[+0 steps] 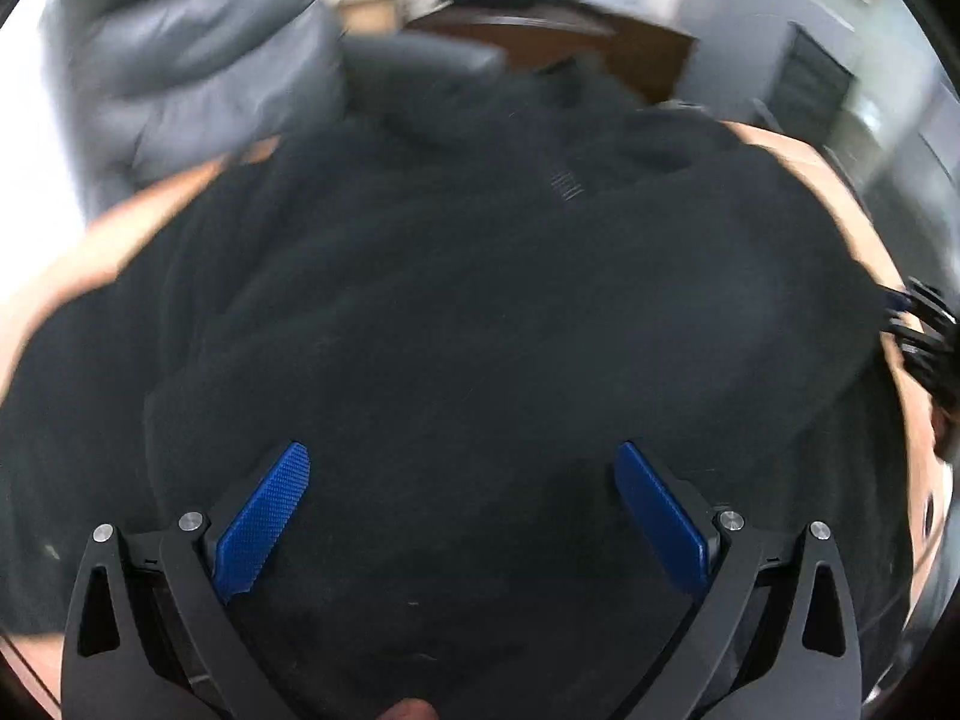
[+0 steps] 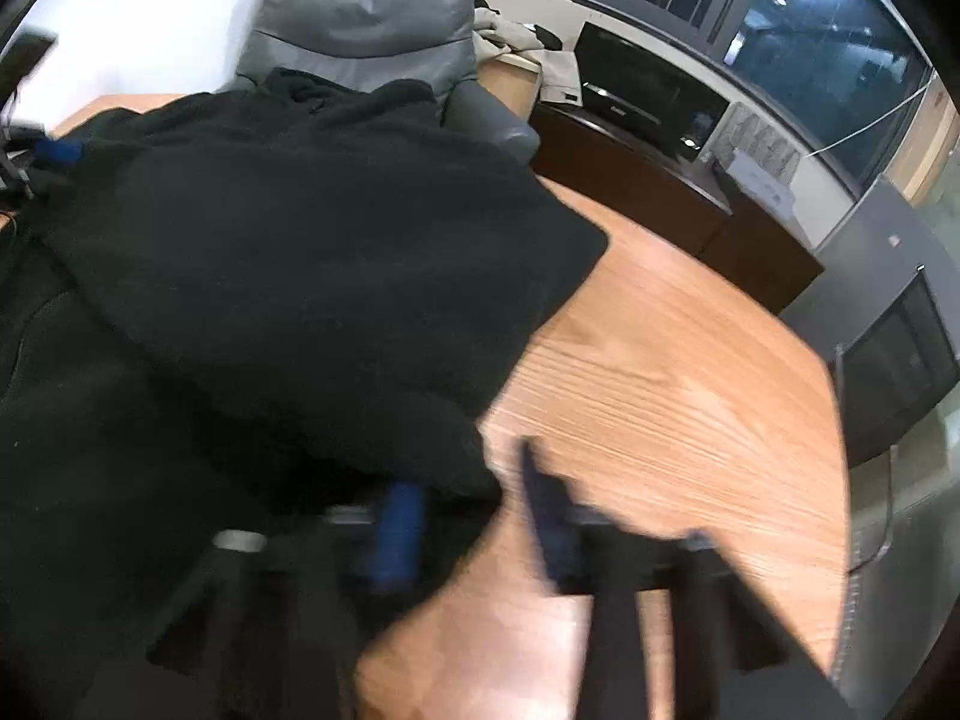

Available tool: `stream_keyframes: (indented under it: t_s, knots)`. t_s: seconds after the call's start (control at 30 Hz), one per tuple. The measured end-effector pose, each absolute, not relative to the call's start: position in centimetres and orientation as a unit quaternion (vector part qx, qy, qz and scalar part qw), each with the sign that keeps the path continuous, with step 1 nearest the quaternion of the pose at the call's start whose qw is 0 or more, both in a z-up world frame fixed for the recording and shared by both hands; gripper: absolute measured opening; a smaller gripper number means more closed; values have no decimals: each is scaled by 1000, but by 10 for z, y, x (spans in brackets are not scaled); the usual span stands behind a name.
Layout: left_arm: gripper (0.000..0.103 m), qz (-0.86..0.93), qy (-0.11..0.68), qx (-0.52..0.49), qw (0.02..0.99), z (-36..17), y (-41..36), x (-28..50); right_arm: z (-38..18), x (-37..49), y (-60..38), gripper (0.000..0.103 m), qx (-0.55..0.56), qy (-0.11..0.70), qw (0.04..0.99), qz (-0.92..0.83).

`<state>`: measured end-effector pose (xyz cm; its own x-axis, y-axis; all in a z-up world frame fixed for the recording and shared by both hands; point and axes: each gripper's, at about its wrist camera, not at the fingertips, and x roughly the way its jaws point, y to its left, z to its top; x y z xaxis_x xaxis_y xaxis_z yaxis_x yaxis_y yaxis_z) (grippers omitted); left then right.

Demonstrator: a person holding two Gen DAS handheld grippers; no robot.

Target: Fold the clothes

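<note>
A black fleece garment (image 1: 468,312) lies spread over the wooden table (image 1: 864,252) and fills most of the left wrist view. My left gripper (image 1: 462,462) hovers just above it with its blue pads (image 1: 264,522) wide apart and nothing between them. In the right wrist view the same garment (image 2: 288,252) lies folded over on itself on the table (image 2: 672,372). My right gripper (image 2: 468,480), blurred by motion, is at the garment's near right edge. Its blue pads (image 2: 399,534) stand apart, and the left one is against the cloth edge.
A grey leather chair (image 2: 366,30) stands behind the table's far side. A dark low cabinet (image 2: 660,192) with a black screen (image 2: 648,96) runs along the windows at the right. The other gripper (image 2: 54,150) shows at the far left.
</note>
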<state>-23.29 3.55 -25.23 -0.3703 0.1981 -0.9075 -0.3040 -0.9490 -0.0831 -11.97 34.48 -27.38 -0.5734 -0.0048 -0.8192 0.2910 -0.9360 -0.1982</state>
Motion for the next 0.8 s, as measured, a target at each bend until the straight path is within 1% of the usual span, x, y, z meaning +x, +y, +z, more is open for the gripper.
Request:
stream_keyframes:
  t_s: [0.03, 0.17, 0.3, 0.33, 0.37, 0.4, 0.43, 0.5, 0.6, 0.67, 0.73, 0.8]
  knots:
    - [103, 827, 38, -542, 146, -258, 32, -232, -270, -118, 348, 17, 438, 152, 81, -882]
    - [103, 839, 31, -524, 143, -258, 45, -216, -241, -102, 365, 16, 378, 145, 49, -913]
    - [103, 848, 58, -511, 127, -263, 62, -204, -291, -103, 382, 17, 456, 150, 34, -877]
    - [103, 847, 51, -513, 130, -262, 60, -203, -286, -98, 383, 28, 442, 150, 29, -884]
    - [103, 846, 43, -515, 133, -260, 57, -202, -277, -94, 385, 35, 440, 145, 26, -886]
    - [103, 844, 38, -518, 138, -258, 54, -202, -267, -88, 389, 51, 439, 135, 22, -888]
    - [103, 841, 33, -521, 144, -255, 52, -202, -257, -82, 393, 62, 438, 125, 19, -890]
    - [103, 837, 38, -522, 159, -243, 49, -198, -227, -67, 404, 68, 428, 105, 31, -897]
    - [103, 843, 40, -495, 206, -230, 47, -193, -182, -65, 415, 69, 403, 57, 95, -909]
    - [103, 834, 45, -511, 200, -244, 47, -197, -173, -99, 402, 72, 398, 38, 148, -905]
    - [103, 825, 50, -529, 194, -258, 47, -202, -168, -134, 388, 72, 396, 22, 196, -897]
    - [103, 838, 69, -507, 192, -260, 51, -195, -199, -198, 376, 72, 445, 29, 208, -871]
